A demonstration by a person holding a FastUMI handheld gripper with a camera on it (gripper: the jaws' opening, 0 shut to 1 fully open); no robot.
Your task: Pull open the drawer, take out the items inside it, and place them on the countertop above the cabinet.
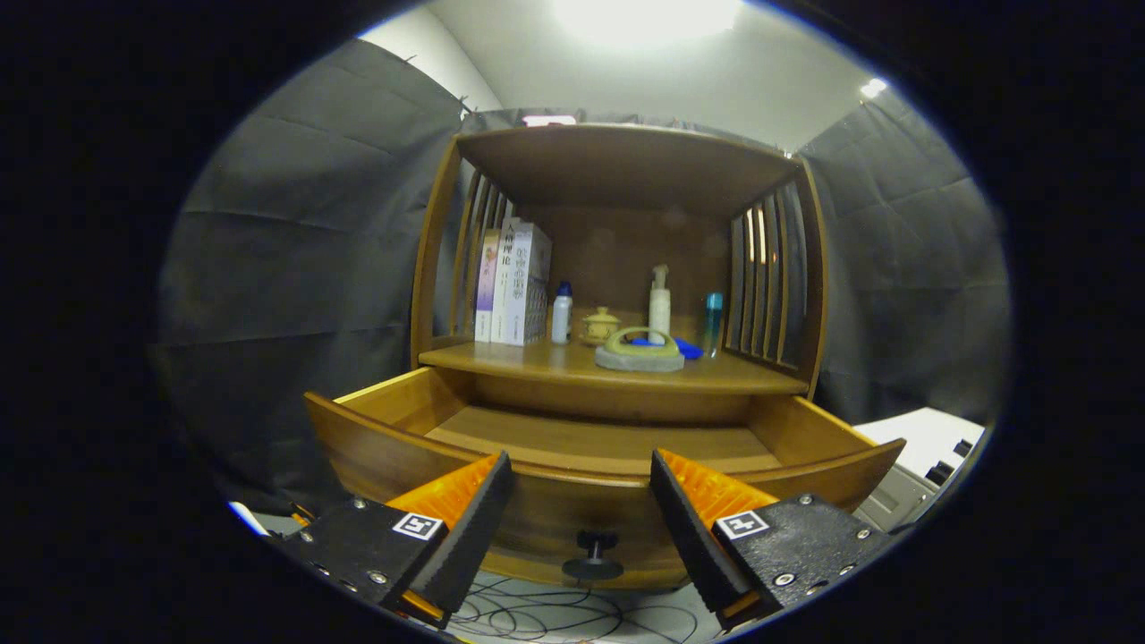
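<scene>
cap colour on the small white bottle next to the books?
Blue cap on the white bottle, beside the books; gripper open. Best in gripper view.

From where I sit at the controls, dark cloth walls (295, 233) hang in loose folds on both sides of the booth, meeting a pale ceiling (716, 80) where a bright overhead light (644, 16) glares and a smaller lamp (873, 87) glows off to the right. A wooden cabinet (626, 170) with slatted side panels (767, 268) stands against the back cloth. Black cables (555, 617) coil across the light floor below, and I make out a white unit (926, 447) low beside the cabinet's right.
</scene>
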